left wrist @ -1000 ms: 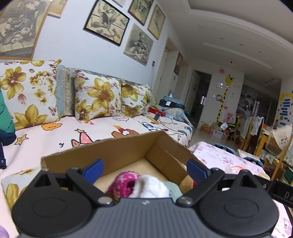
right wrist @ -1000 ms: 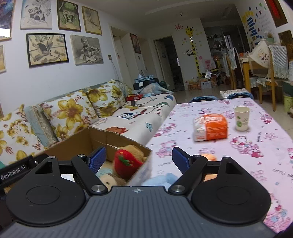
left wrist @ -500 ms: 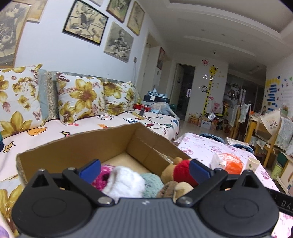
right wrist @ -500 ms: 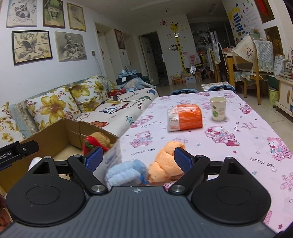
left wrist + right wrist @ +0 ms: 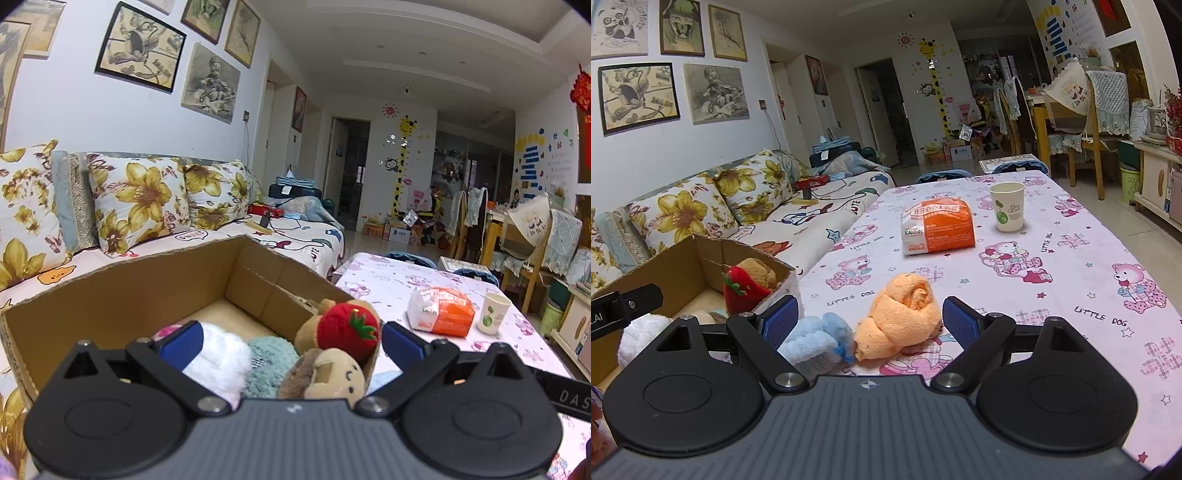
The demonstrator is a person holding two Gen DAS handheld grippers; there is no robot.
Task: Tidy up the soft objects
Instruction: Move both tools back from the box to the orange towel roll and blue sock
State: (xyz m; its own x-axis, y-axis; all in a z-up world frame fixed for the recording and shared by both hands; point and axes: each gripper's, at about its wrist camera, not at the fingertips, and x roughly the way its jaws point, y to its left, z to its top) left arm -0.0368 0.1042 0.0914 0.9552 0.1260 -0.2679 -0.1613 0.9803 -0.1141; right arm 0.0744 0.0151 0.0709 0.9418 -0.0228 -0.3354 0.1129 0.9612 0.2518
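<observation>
Both tongs stand released and empty. Our right tongs [image 5: 868, 322] hang low over the counter [image 5: 1071, 266], with the orange rolled cloth [image 5: 904, 320] between the two pads and the pale blue cloth [image 5: 816, 345] just inside the left one. Our left tongs [image 5: 290, 341] hover above the cardboard box [image 5: 110, 295], where the plush toys lie beneath them. We judge it best to centre on the orange roll alone, nudging clear of the blue one, then squeeze gently at its middle.

Even indoor light fills my room, brightest off the white recessed ceiling [image 5: 424, 48]. Both views stay sharp, without motion blur. Fisheye bends the edges; corners go black. Soft shadows sit under my black gripper housings.
</observation>
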